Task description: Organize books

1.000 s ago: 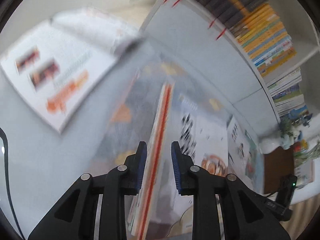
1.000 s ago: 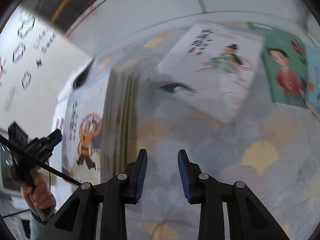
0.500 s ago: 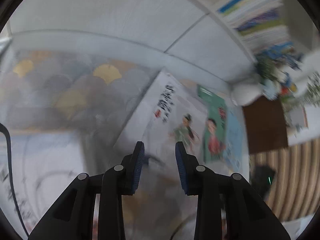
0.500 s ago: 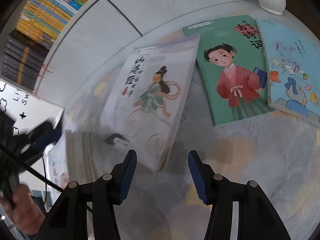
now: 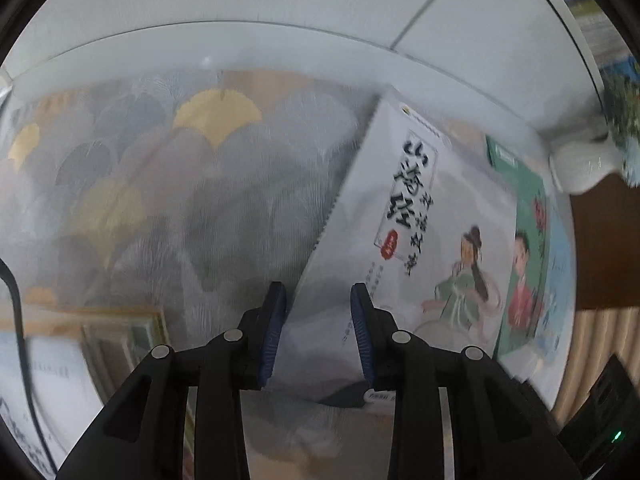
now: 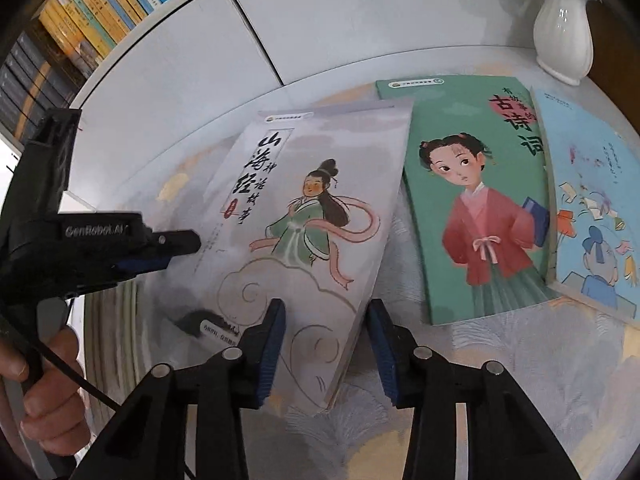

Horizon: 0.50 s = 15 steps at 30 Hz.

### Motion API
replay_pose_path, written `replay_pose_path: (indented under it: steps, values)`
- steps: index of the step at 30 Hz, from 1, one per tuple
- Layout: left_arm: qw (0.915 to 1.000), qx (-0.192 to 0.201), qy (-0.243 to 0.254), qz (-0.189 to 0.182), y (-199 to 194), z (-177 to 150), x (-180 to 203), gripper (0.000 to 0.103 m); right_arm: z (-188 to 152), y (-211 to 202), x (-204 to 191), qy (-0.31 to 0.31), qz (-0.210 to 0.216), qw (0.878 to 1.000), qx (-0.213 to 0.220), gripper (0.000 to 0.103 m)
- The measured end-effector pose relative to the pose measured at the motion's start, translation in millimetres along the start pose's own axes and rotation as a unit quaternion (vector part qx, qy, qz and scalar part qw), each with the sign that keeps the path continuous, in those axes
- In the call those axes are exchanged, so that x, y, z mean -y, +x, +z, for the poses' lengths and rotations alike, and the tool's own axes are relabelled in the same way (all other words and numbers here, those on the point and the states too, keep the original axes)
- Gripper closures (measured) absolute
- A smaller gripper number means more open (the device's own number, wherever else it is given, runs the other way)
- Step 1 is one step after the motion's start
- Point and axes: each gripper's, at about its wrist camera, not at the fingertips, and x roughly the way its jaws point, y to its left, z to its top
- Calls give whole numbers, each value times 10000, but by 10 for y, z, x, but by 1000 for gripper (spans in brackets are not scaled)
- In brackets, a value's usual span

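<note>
A grey-white book (image 6: pixel 304 200) showing a figure in green lies on the patterned cloth, with a green book (image 6: pixel 472 200) and a pale blue book (image 6: pixel 592 208) to its right. My right gripper (image 6: pixel 326 308) hovers over the grey-white book's lower right corner; its jaws are closing, the corner lies between them, and the pads stand clear of it. My left gripper (image 6: pixel 176 252) reaches in at the book's left edge. In the left wrist view the left gripper (image 5: pixel 318 294) stands open, straddling the lower left edge of the same book (image 5: pixel 420 220).
A stack of books (image 6: pixel 116 320) lies at the left by the hand (image 6: pixel 44 392) holding the left gripper. A white vase (image 6: pixel 564 28) stands at the back right. White cabinet fronts (image 6: pixel 320 20) and a filled bookshelf (image 6: pixel 92 12) rise behind the cloth (image 5: pixel 180 184).
The left gripper swung away from the thin book that was between its jaws and over to the grey-white book. The right gripper widened, then narrowed, and moved onto that book's lower right corner.
</note>
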Motion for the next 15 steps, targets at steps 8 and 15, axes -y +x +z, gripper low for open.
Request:
replay_pose_path:
  steps: [8, 15]
  values:
    - [9994, -186, 279, 6, -223, -973, 98, 74, -413, -386, 206, -373, 254, 9985, -325, 60]
    - [9920, -795, 267, -939, -237, -2122, 208, 74, -1071, -994, 817, 266, 1020, 9928, -577, 60]
